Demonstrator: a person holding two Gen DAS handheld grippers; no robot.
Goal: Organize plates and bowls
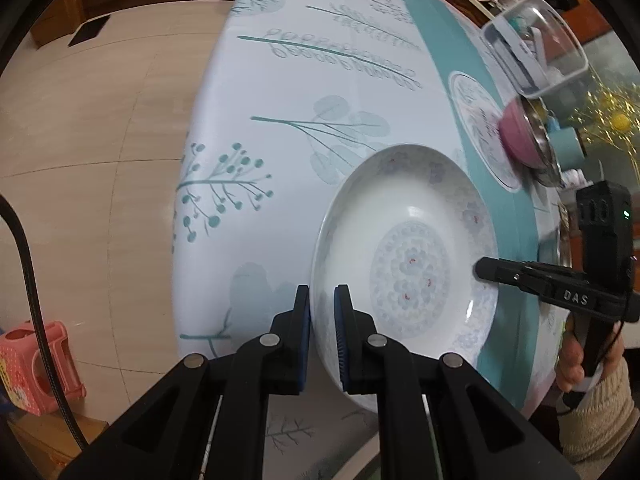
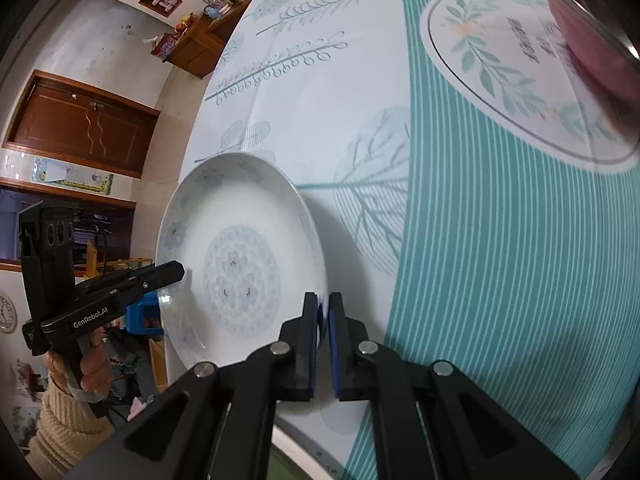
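**A:** Plate, white with a pale floral centre, sits near the close edge of the counter, on the leaf-printed cloth just beside its teal band. Which tool has it?

**B:** Both of mine. My left tool is clamped on the plate's left rim, one blue pad inside the rim and one outside. My right tool is pinched tight on the opposite rim in the same way. The jaws stand nearly closed, with only the thin rim between them.

**A:** And farther back?

**B:** A pink bowl with a steel lining rests at the far right, on a round printed emblem of the cloth. A clear lidded container stands beyond it. A pink stool is on the floor at the left. My hand in a cream sleeve grips the left tool's handle.
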